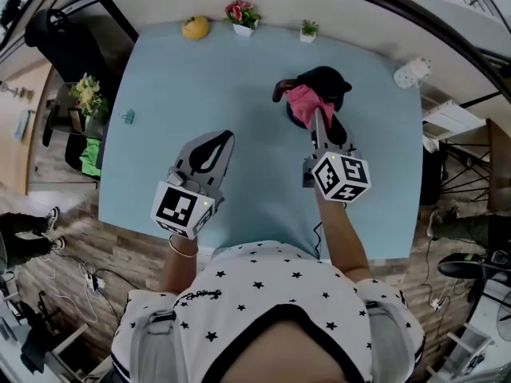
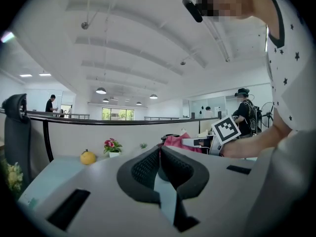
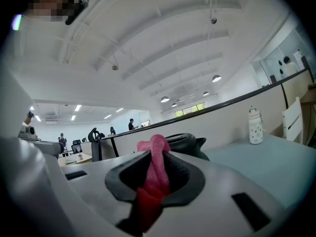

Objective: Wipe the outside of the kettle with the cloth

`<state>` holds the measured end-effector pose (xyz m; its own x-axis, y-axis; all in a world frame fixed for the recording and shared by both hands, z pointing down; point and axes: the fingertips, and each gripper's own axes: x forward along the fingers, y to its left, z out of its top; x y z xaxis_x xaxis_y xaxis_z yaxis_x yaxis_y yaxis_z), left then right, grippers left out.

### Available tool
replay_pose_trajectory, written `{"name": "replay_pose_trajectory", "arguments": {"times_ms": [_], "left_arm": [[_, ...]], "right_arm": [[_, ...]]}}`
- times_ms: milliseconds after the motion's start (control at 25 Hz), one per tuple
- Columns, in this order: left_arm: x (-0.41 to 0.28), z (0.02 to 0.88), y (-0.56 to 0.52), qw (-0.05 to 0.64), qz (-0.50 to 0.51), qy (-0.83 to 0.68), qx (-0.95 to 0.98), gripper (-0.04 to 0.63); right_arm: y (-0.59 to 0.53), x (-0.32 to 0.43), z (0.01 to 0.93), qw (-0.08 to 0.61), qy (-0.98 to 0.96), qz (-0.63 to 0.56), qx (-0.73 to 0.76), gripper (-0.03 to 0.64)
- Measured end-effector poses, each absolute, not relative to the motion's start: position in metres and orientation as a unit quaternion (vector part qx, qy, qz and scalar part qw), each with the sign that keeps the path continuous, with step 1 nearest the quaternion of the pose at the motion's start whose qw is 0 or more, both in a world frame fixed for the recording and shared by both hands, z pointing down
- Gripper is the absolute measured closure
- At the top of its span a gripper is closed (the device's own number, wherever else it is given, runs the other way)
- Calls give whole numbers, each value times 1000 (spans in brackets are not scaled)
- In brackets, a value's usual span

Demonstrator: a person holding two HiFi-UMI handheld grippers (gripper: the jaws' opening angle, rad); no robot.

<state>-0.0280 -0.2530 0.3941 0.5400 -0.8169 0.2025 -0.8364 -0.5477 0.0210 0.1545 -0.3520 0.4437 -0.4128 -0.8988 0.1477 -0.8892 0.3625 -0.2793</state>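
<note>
A black kettle (image 1: 326, 84) with a brown handle stands at the back right of the pale blue table (image 1: 200, 94). A pink cloth (image 1: 305, 104) lies against its near side, pinched in my right gripper (image 1: 317, 118). In the right gripper view the cloth (image 3: 155, 169) is squeezed between the jaws, and the kettle (image 3: 190, 144) rises just behind it. My left gripper (image 1: 224, 139) hovers over the table's middle, left of the kettle, jaws closed with nothing between them (image 2: 159, 154). From the left gripper view the cloth (image 2: 174, 141) and the right gripper's marker cube (image 2: 226, 129) appear at the right.
Along the far edge stand a yellow fruit-shaped thing (image 1: 195, 28), a flower pot (image 1: 242, 17) and a small green plant (image 1: 308, 30). A small green clip (image 1: 127, 117) lies near the left edge. A white patterned bottle (image 3: 254, 126) stands right of the kettle.
</note>
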Motion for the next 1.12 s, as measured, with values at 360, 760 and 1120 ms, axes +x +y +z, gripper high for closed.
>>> {"name": "replay_pose_trajectory", "arguments": {"times_ms": [360,760,1120], "left_arm": [[-34,395,-261,62,89,-477,872,563],[-37,403,-262,70,97,-482,868,563],[-38,407,-264,74,103,-483,867,563]], "right_arm": [[-353,146,477,-4,814,-188,-550,557],[-350,140,495,-18,813,-178,-555,557],[-345,138,522,-32,801,-211,-559,558]]}}
